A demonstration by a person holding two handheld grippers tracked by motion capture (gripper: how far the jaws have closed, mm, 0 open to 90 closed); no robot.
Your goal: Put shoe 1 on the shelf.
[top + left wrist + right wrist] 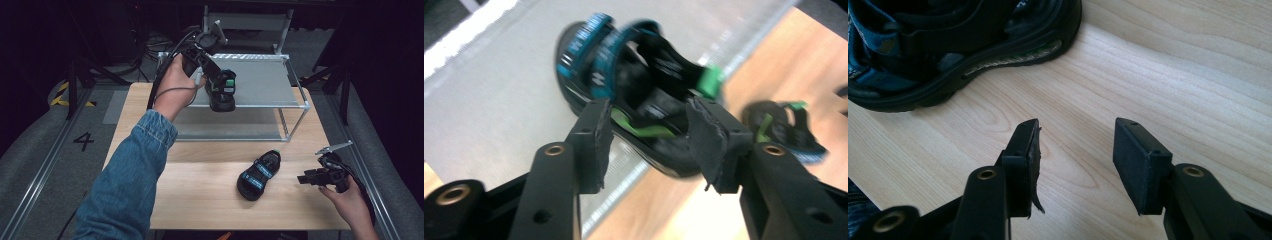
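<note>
Black sandal with blue straps and a green tab (pixel 221 90) is sitting on the grey top shelf of the metal rack (pixel 265 82), near that shelf's front edge and toward its left end. Left gripper (pixel 218 79) is hovering right over this sandal, held by the left hand (pixel 176 85) with a denim sleeve (pixel 131 175) reaching in from the near side of the rack. In the left gripper view the jaws are standing apart with the sandal (pixel 634 95) lying beyond and partly between them; the pads are not pressing on it, gaps are showing on both sides. That view is blurred, so strap detail is hard to read.

Second sandal (pixel 259 176), same black with blue straps, is lying on the wooden table (pixel 200 200) in front of the rack, near the rack's front right leg, well apart from the shelf sandal. The left gripper view is also catching it (pixel 784 130) on the table past the shelf edge.

Right gripper (pixel 310 177) is hanging low over the table, in front of the rack and to the right of the second sandal, near it but not touching. Right hand (pixel 350 202) is gripping it from behind. In the right gripper view its jaws are standing apart over bare wood with nothing between them, and the second sandal's sole (pixel 963 60) is lying just ahead of them to the upper left
</note>
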